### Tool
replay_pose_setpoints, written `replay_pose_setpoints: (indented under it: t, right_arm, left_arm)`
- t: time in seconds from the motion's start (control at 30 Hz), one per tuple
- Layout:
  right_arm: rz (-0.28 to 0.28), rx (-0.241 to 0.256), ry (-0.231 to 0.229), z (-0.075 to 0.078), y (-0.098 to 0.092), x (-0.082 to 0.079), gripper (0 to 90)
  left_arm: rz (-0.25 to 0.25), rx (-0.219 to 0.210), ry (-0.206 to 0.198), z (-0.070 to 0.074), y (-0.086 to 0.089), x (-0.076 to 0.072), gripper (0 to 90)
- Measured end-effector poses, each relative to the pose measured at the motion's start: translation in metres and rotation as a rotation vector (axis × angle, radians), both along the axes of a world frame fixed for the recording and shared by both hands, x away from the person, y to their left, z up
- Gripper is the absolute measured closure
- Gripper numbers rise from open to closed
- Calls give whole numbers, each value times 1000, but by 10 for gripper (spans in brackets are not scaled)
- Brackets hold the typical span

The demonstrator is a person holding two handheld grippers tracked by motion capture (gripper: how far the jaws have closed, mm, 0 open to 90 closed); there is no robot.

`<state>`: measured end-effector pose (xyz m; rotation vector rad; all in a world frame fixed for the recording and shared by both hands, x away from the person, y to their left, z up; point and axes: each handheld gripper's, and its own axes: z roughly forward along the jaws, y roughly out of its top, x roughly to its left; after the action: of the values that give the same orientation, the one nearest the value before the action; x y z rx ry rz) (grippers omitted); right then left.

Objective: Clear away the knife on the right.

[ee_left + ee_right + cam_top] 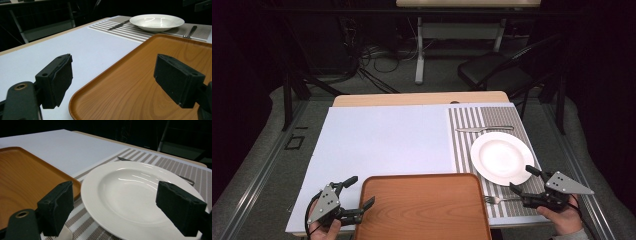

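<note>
Right claw (525,178) gapes wide before the plate (502,157); left claw (358,191) wide too.
Your plate looks glazed, slick, breakable: pinch its near rim.

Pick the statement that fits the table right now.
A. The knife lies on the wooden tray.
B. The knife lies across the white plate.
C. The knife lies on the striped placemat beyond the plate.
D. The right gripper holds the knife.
C: in the high view the knife lies flat on the striped placemat, on the far side of the white plate, touching neither it nor the tray.
</note>
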<state>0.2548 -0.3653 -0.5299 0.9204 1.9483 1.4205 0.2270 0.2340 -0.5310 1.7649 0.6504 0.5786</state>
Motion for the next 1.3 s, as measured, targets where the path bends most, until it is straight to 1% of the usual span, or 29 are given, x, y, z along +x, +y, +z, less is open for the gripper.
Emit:
replay_pose_setpoints:
  t: [0.13,0.17,0.3,0.33,0.37,0.47,0.53,0.67,0.7,0.8,0.83,0.9,0.93,0.97,1.1,1.2,1.27,1.3]
  right_arm:
    - [-14,-7,10,1,-12,4,144]
    - [-19,-17,6,1,-15,6,144]
    - [-49,-24,11,2,-22,11,144]
    - [-53,-21,10,2,-24,13,145]
    - [-56,-28,20,3,-26,14,145]
    - [-68,-26,18,3,-31,19,150]
    - [-74,-33,21,4,-36,23,154]
    - [-95,-26,33,5,-45,33,162]
    - [-96,-27,42,6,-46,35,165]
    - [-109,-21,45,7,-50,45,170]
    - [-109,-21,41,7,-51,49,171]
    - [-108,-27,48,8,-52,55,172]
    - [-108,-22,50,8,-51,58,172]
    - [-109,-27,59,8,-51,60,172]
    - [-99,-51,63,9,-47,73,171]
    - [-94,-55,74,12,-44,82,164]
    - [-85,-66,68,15,-41,89,164]
    - [-78,-79,74,17,-40,92,164]
  left_arm:
    - [5,4,3,0,2,-4,159]
    - [6,2,4,-1,2,-4,159]
    - [10,5,5,-1,3,-7,159]
    - [10,7,3,0,4,-7,159]
    - [11,7,1,0,4,-8,159]
    - [14,10,0,0,4,-10,159]
    - [18,8,3,0,4,-10,159]
    - [21,11,3,0,5,-11,159]
    - [20,10,3,0,5,-12,159]
    - [22,10,2,0,5,-12,159]
    - [23,10,3,0,5,-12,159]
    - [24,9,4,0,5,-12,159]
    - [24,9,5,0,5,-12,159]
    - [24,10,4,0,5,-11,159]
    - [24,11,5,0,5,-12,159]
    - [23,11,4,0,5,-12,159]
    - [23,10,5,0,5,-12,159]
    - [23,10,5,0,5,-12,159]
